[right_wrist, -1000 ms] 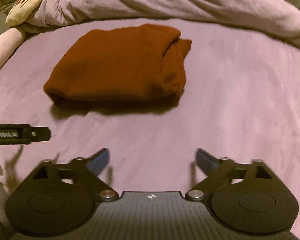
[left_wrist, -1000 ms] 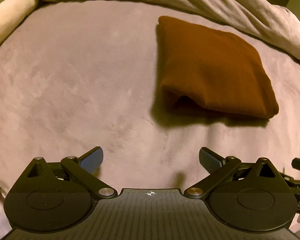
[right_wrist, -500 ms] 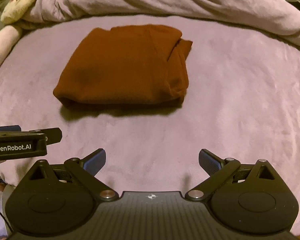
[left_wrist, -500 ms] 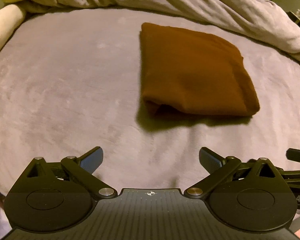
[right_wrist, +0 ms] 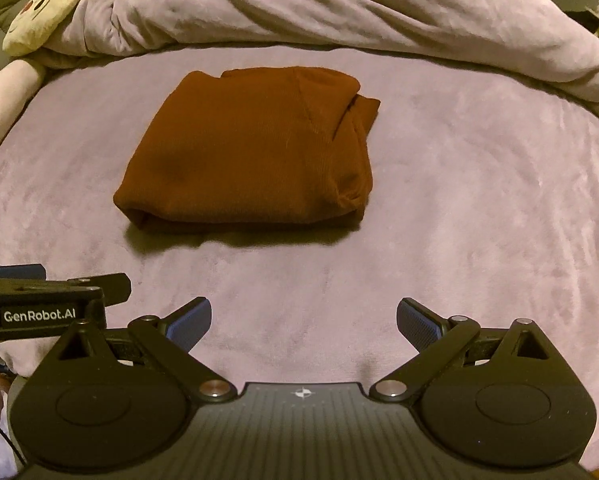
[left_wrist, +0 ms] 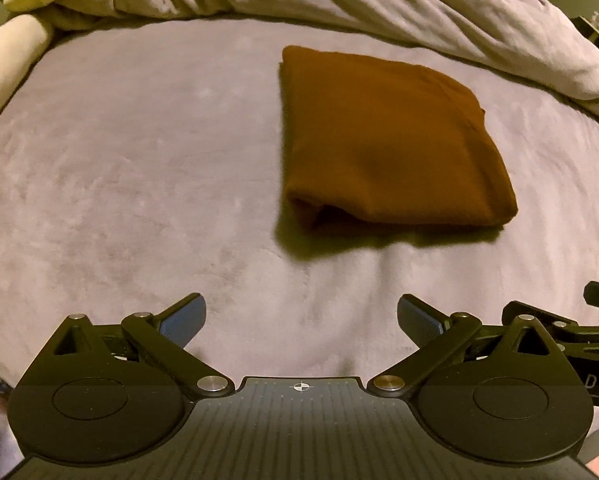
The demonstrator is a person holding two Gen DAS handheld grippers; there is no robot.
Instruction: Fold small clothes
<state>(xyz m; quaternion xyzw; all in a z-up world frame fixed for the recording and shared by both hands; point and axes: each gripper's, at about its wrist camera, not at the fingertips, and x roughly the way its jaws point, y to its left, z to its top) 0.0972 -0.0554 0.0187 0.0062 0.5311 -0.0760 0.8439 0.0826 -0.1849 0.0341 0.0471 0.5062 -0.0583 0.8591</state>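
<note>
Rust-brown knit fabric, the folded garment [right_wrist: 247, 148], is seen lying flat on the mauve plush blanket [right_wrist: 479, 200], slightly left of centre in the right wrist view and right of centre in the left wrist view [left_wrist: 383, 140]. A compact, roughly square bundle is presented. One looser flap is noted at the garment's right edge, where a layer stands out past the main fold; a small open pocket is seen at the near left corner in the left wrist view.

The left gripper [left_wrist: 301, 320] is held well apart from the garment, above the near part of the blanket, its jaws spread wide and nothing between them. The right gripper [right_wrist: 303, 320] is likewise released and empty, and is positioned near the left one, whose body is visible at the left edge of the right wrist view.

Folding is judged essentially complete. If a final tidy is intended, the protruding right flap should be tucked or pressed flush, and the open near corner flattened. Contact is best made from above with light pressure, so that the stacked layers are not dragged across the plush surface and the fold is not undone.

A rumpled duvet [right_wrist: 359, 12] and a cream plush toy [right_wrist: 43, 12] are noted at the far edge, clear of the work.
</note>
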